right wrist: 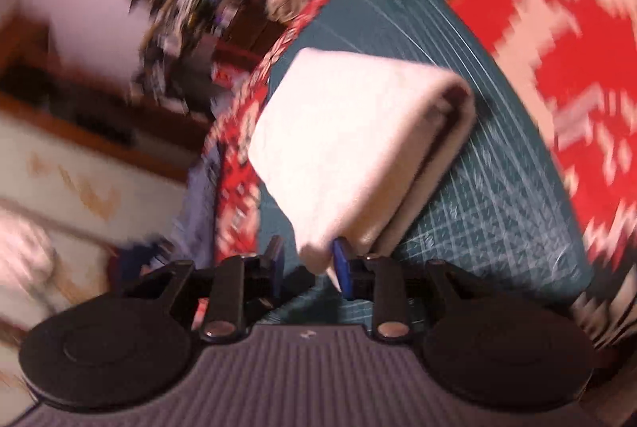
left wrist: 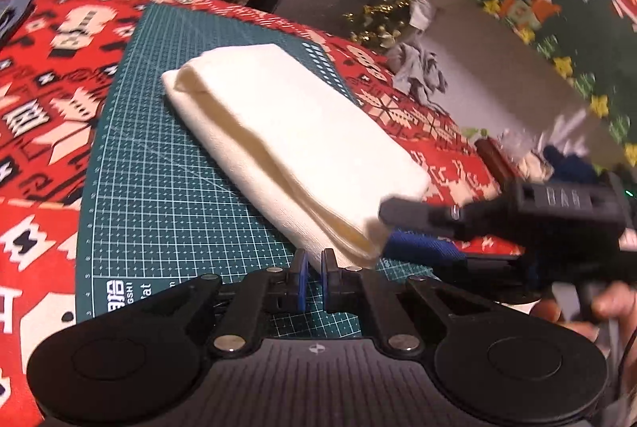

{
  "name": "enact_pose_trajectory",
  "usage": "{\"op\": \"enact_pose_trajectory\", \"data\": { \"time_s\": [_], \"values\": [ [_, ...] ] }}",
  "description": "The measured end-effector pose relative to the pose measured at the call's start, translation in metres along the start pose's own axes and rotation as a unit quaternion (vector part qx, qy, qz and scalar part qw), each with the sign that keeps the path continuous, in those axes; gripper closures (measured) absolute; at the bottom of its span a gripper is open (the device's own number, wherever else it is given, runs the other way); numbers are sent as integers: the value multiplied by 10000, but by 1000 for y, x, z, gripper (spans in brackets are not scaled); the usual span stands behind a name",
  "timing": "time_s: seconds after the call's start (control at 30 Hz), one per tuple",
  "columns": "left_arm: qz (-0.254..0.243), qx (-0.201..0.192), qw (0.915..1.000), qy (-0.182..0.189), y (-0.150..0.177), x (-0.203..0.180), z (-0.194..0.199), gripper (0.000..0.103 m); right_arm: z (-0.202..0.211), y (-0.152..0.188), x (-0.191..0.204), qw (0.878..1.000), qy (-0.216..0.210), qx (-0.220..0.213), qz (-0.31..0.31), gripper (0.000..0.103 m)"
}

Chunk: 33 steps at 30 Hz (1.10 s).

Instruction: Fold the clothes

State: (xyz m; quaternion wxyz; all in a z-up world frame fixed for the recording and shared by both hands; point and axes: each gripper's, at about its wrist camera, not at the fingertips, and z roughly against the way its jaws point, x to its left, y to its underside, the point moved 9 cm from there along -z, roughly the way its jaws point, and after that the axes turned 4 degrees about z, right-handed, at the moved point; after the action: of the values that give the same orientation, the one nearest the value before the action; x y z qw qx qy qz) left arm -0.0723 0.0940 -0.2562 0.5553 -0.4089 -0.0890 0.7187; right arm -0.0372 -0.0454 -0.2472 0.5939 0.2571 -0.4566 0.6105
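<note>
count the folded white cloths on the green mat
1. The folded white cloth lies across the green mat, its near end by the left gripper; the right gripper is at the same end. More could be hidden out of frame.

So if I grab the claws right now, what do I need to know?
Left claw: nearly shut, nipping the near corner of the folded cream cloth.
Right claw: open, with the cloth's other near corner between its fingers.
The cloth lies on the green cutting mat, already folded into a long, thick bundle.
Left: probably one more fold or a tidy-up. The right view is blurry.
</note>
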Motion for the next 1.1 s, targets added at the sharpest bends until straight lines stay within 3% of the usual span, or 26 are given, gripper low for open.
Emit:
{"op": "enact_pose_trajectory", "data": {
  "time_s": [0.13, 0.23, 0.27, 0.3, 0.33, 0.37, 0.6, 0.73, 0.9, 0.97, 1.03, 1.1],
  "values": [
    [-8, -3, 9999, 130, 2, -2, -3, 98, -3, 4, -27, 9892, -589, -117, -1341, 73],
    [65, 16, 9998, 164, 3, 0, -3, 98, -7, 9, -36, 9798, -888, -142, -1787, 73],
    [111, 35, 9998, 172, 3, 1, -4, 98, -9, 10, -37, 9804, -859, -150, -1767, 74],
    [157, 54, 9997, 181, 3, 2, -5, 98, -10, 10, -37, 9817, -808, -158, -1718, 80],
    [202, 73, 9996, 190, 3, 2, -6, 98, -11, 11, -37, 9829, -757, -167, -1670, 93],
    [269, 90, 9994, 207, 3, 3, -7, 98, -12, 11, -36, 9843, -708, -168, -1609, 96],
    [634, 143, 9972, 366, 4, 6, -10, 98, -1, 17, -8, 9935, -573, -157, -970, 98],
    [667, 174, 9969, 370, 3, 7, -10, 98, -2, 21, -19, 9927, -412, -48, -1136, 98],
    [888, 78, 9952, 401, -3, 16, -1, 97, -3, 23, -8, 9963, -237, -44, -828, 98],
    [1304, -20, 9895, 623, -11, 26, 8, 97, -4, 23, -5, 9968, -195, -33, -770, 98],
    [1956, -159, 9760, 949, -24, 42, 16, 96, -7, 23, -4, 9969, -192, -38, -759, 98],
    [2418, -312, 9632, 1131, -39, 58, 19, 86, -10, 22, -3, 9970, -190, -42, -747, 98]
  ]
}}
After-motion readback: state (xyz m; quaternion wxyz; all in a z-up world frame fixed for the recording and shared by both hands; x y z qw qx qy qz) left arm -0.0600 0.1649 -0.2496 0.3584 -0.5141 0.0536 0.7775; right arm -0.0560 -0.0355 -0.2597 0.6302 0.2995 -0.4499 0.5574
